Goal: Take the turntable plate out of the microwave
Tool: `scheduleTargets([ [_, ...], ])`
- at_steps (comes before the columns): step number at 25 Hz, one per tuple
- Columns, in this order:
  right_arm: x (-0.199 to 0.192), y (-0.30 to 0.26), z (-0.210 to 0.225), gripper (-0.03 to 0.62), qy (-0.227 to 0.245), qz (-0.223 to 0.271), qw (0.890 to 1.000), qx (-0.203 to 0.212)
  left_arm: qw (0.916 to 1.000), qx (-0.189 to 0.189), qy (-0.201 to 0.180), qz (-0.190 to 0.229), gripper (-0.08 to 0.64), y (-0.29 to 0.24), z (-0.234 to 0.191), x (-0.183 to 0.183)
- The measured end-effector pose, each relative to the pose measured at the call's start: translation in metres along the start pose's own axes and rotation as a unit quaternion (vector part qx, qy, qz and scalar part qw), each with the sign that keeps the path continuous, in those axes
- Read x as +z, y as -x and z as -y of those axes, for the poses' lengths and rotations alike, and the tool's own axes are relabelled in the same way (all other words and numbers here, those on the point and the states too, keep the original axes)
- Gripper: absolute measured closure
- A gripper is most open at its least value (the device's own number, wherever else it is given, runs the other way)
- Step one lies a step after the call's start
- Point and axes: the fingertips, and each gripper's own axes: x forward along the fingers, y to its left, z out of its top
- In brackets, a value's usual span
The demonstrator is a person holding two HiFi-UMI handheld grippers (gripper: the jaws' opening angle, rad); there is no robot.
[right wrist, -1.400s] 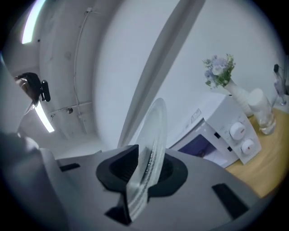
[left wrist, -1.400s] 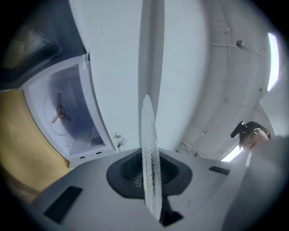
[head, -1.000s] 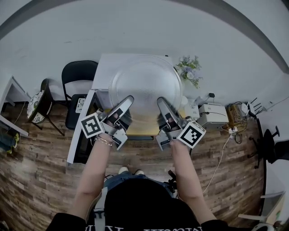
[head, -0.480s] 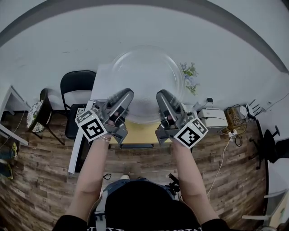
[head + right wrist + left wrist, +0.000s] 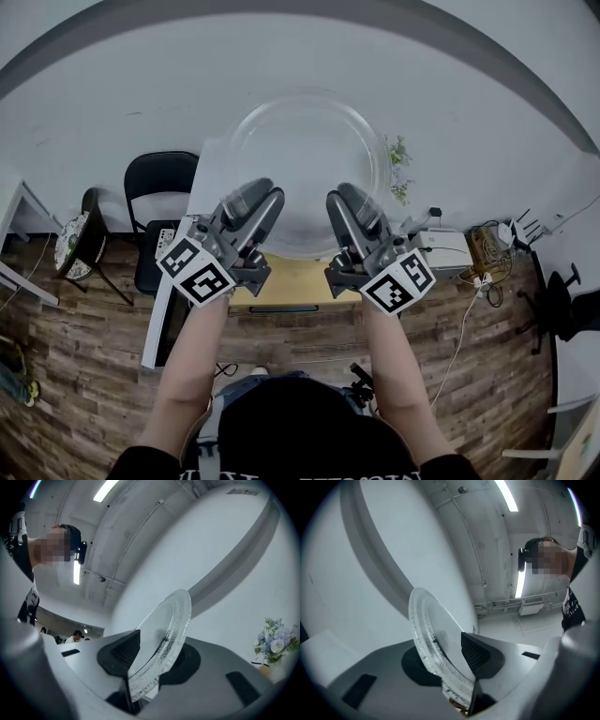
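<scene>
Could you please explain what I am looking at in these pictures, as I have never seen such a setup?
There is no robot: a person holds tongs in each hand. The wide picture comes from a head camera looking down: the left tongs and right tongs hold a glass turntable plate above the microwave, its door open. The other two pictures come from cameras riding on each tool; both show the plate's rim between the jaws, which are opening.
</scene>
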Motion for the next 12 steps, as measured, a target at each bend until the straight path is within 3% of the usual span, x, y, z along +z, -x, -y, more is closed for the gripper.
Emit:
scheduleTargets([
  [12,0.017,-0.003,-0.016,0.462,0.047,0.010,0.999,0.014,0.9993,-0.020,-0.018,0.024,0.440,-0.001,0.013,0.016],
])
